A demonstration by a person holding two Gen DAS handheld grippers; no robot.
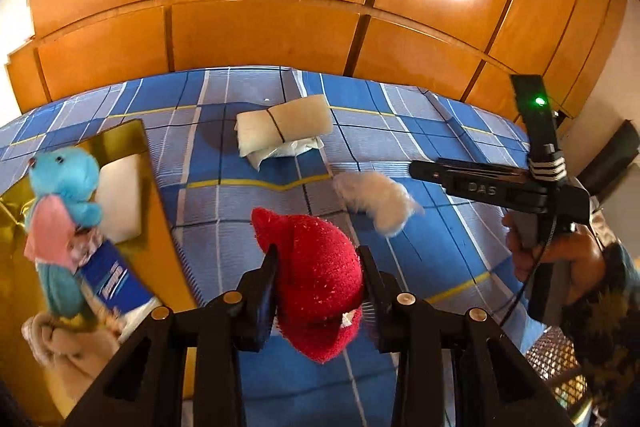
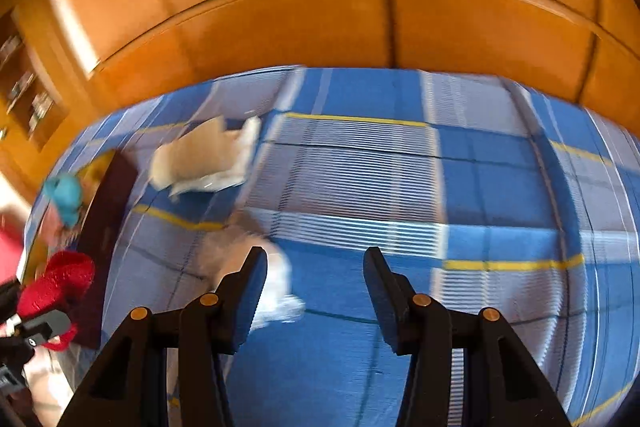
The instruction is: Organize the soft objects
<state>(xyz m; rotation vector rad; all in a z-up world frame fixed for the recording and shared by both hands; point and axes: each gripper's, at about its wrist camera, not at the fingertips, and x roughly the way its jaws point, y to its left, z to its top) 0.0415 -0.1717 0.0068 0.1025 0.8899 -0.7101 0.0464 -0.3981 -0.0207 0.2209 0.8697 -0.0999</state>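
Clamped between the left claw (image 1: pixel 318 281) is a red fuzzy plush (image 1: pixel 316 279), lumpy and rounded, lifted above the blue plaid bedsheet (image 1: pixel 400 131). Left of it, a gold box (image 1: pixel 160 211) holds a blue plush toy (image 1: pixel 64 183). The right claw (image 2: pixel 316 277) stands apart with nothing between its fingers; a white fluffy piece (image 2: pixel 276 283), blurred, lies just beyond its left finger. Farther back rests a cream folded bundle (image 1: pixel 280 127) tied with a dark band.
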